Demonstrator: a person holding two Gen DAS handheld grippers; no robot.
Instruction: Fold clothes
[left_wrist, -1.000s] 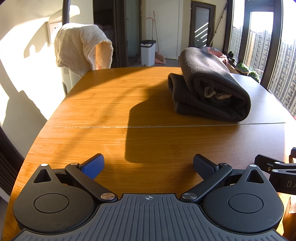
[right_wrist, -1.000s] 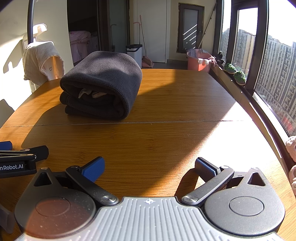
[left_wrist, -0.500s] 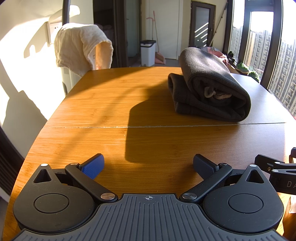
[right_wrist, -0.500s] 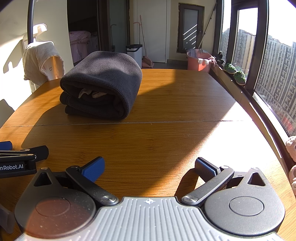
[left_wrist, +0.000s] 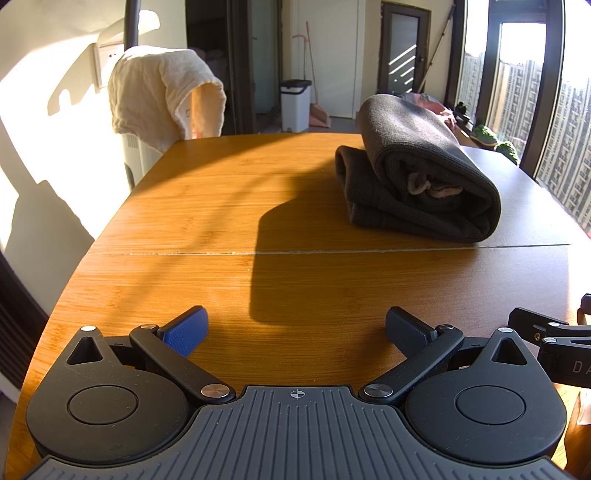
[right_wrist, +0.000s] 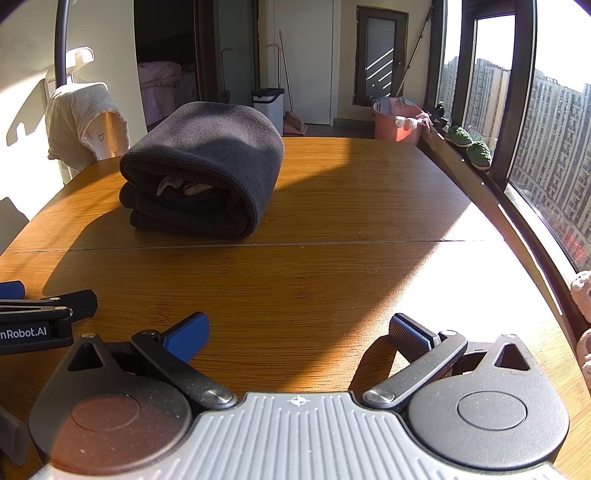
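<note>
Wood-grain desk (left_wrist: 207, 206) is seen from the left wrist view, crossed by a seam and by bands of sun and shadow. Left tongs (left_wrist: 295, 326) are held low over the near edge, jaws spread wide apart, nothing between them. Dark grey folded garment (left_wrist: 417, 173) is lain beyond the seam, toward the right, well apart from the tongs; a pale drawstring is tucked in its open end. Cream cloth (left_wrist: 162, 92) is draped over a chair back past the far left corner.

Right wrist view: right tongs (right_wrist: 299, 332) are likewise spread apart and empty over the near desk (right_wrist: 351, 206). The garment (right_wrist: 207, 162) is placed left of centre, past the seam. Part of the left tongs (right_wrist: 44, 314) is caught at the left margin.
</note>
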